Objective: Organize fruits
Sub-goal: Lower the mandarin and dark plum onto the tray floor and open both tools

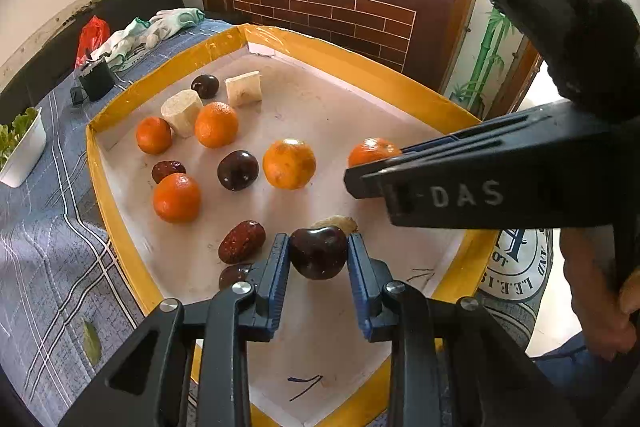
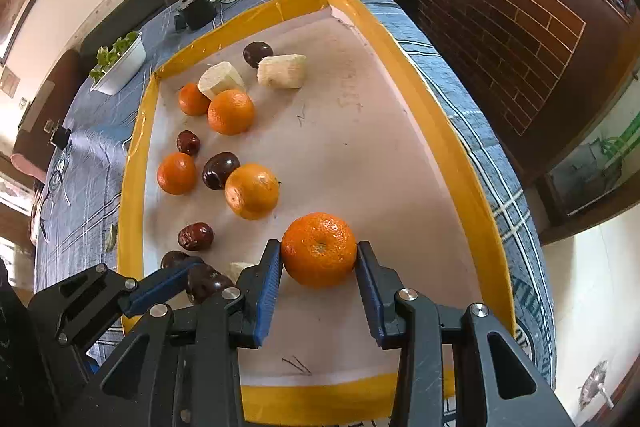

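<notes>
inside yellow-rimmed tray (image 1: 120, 235), loose oranges (image 1: 289, 163), dark plums (image 1: 237, 170), red dates (image 1: 241, 241)

Your glossy dark plum (image 1: 318, 253) sits between ribbed blue plastic pads (image 1: 280, 279); the mandarin's (image 2: 319, 249) peel looks dimpled, the tablecloth (image 1: 48, 247) woven.

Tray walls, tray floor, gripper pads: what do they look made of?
Tray walls: probably cardboard wrapped in glossy yellow tape; glare and wrinkles show along the edges.
Tray floor: matte white paper or board, with pen marks and scuffs.
Gripper pads: blue, finely ribbed, matte; looks like rubber or soft plastic, I can't tell which. They sit on smooth black plastic fingers with metal pins.
</notes>
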The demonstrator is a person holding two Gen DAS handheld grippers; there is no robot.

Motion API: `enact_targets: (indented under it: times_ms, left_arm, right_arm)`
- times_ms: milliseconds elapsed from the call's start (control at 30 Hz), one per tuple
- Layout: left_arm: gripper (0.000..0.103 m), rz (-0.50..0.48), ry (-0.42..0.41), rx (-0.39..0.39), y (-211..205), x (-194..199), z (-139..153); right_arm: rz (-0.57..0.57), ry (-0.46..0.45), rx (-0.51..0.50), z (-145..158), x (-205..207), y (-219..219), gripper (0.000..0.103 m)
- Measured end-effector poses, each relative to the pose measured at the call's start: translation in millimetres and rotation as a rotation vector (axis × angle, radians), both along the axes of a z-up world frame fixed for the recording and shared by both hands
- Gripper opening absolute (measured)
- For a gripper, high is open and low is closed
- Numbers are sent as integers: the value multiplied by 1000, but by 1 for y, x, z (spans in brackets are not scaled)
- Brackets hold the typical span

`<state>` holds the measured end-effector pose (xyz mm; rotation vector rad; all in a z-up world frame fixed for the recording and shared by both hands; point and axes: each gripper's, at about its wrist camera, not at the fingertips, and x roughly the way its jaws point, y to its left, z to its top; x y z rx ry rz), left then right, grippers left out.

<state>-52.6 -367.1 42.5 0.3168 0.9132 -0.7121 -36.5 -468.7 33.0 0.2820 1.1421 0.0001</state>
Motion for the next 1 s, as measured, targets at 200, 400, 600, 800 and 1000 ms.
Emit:
enact_targets:
  times_ms: [200, 400, 600, 800, 1000]
  left_arm:
    - [28, -2, 3, -10, 1, 2, -1]
    - [28, -4, 7, -19, 2, 3, 0]
    - [28, -2, 11, -27, 2, 5, 0]
    - [34, 2, 8, -23, 1, 7, -1]
    - [35, -1, 8, -25, 1, 8, -1]
  right_arm:
    - [34, 1, 2, -2, 9, 6, 41]
    - [60, -2, 2, -4, 17, 12, 41]
    - [75, -8, 4, -4, 20, 15, 42]
    - [82, -15, -1, -2, 20, 18, 42]
    - [78, -27, -15, 2, 16, 18, 47]
